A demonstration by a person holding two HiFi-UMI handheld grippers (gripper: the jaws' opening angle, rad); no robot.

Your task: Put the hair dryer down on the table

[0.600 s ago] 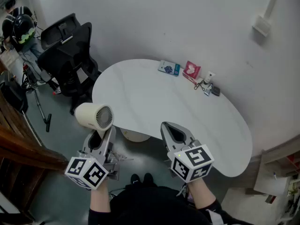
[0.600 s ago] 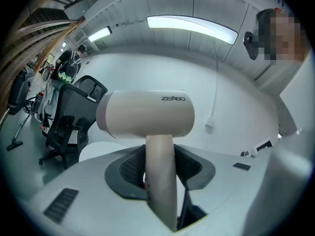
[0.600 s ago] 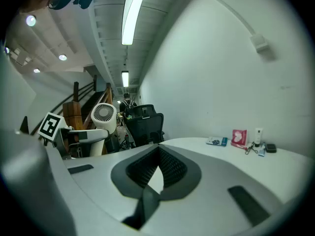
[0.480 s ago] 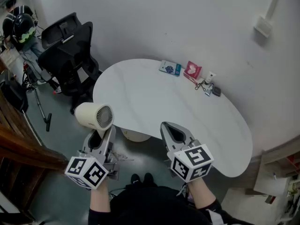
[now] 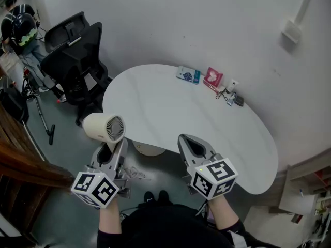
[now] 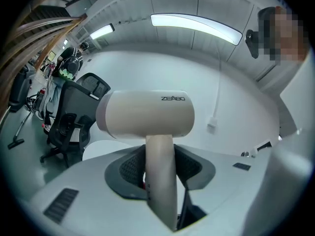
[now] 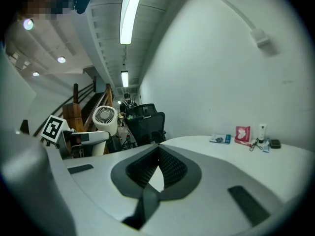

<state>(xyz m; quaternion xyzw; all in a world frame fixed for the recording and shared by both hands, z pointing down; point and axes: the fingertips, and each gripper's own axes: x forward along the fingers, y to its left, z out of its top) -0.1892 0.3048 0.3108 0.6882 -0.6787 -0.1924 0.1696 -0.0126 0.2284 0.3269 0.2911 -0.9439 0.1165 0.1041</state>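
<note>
Hair dryer [image 6: 145,118] lettering [image 6: 173,98], perhaps ZEABO

A cream hair dryer [image 5: 103,127] shows against a white, faintly veined table [image 5: 155,107] and a black chair [image 5: 77,50]. The left gripper [image 5: 110,149] and right gripper [image 5: 195,146] are grey, with dark pads and black-and-white square markers. A blue packet [image 5: 186,75] and a red packet [image 5: 212,78] colour the white wall [image 5: 181,19] side.
</note>
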